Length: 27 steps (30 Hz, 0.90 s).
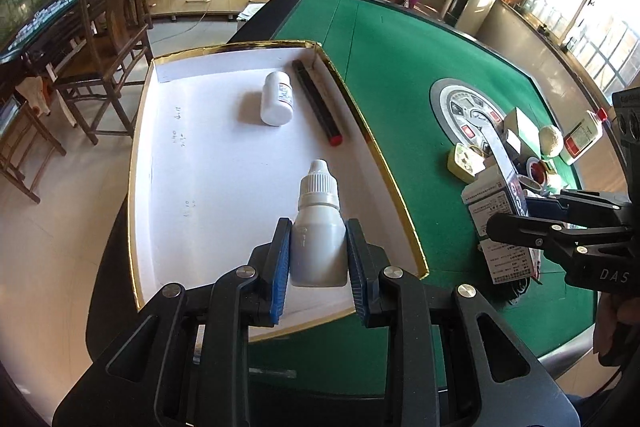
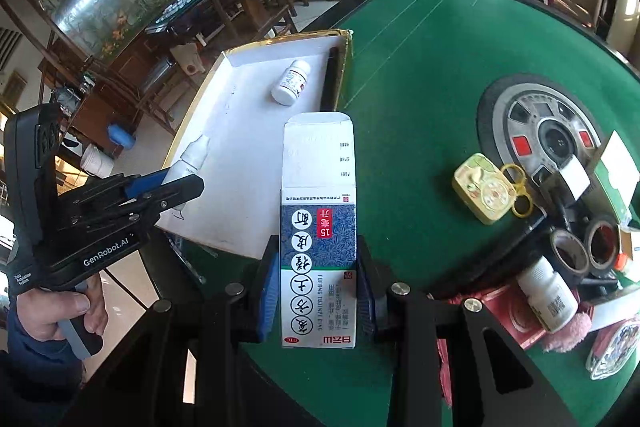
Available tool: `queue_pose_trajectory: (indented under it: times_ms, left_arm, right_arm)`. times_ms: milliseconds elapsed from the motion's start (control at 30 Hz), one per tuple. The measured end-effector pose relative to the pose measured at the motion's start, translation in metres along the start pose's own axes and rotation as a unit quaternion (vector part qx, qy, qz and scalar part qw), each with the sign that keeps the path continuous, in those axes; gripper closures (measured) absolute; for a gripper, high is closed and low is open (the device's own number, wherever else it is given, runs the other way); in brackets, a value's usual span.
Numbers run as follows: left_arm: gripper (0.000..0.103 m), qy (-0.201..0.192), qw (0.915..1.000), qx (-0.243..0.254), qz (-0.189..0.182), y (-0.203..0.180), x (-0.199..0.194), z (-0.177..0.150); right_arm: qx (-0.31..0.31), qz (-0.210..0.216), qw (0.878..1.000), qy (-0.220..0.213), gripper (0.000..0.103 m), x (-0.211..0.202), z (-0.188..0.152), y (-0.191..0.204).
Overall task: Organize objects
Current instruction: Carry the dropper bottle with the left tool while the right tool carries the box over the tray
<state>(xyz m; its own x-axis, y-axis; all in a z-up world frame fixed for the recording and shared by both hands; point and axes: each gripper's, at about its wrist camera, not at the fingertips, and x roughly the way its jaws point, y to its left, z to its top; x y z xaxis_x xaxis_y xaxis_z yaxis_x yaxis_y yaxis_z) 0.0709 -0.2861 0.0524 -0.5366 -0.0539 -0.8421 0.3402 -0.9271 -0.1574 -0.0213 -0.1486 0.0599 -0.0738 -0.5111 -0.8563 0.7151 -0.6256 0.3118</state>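
Both-handed, each gripper carries an item above the green table's near edge.
Left gripper (image 1: 319,259) jaws pinch a dropper bottle (image 1: 319,227) over the white tray (image 1: 208,155)'s bare near half; right gripper (image 2: 318,291) jaws pinch a medicine box (image 2: 319,227) just beside the tray's gold rim.

Green felt table (image 1: 400,67), white tray (image 1: 208,147) edged in gold, white dropper bottle (image 1: 319,223) between blue pads (image 1: 280,267), black stick (image 1: 316,103) – red tip, box (image 2: 318,247) – blue leaf pattern, red label, pale yellow tin (image 2: 484,189).
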Motion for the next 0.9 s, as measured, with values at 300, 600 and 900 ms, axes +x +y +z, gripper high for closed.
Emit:
queue_pose_trajectory:
  times_ms: [300,600,900]
  left_arm:
    - [0.077,0.007,0.9999,-0.010,0.004,0.042,0.024,0.038]
    - [0.077,0.022,0.9985,-0.049,0.002,0.074,0.068,0.052]
    - [0.077,0.027,0.9981,-0.055,-0.002,0.078,0.080,0.052]
  right_arm:
    - [-0.004,-0.010,1.000,0.009,0.070,0.044,0.067,0.022]
    - [-0.008,-0.014,1.000,0.011,0.070,0.095,0.145,0.045]
    - [-0.029,-0.018,0.998,0.046,0.070,0.159,0.191,0.065]
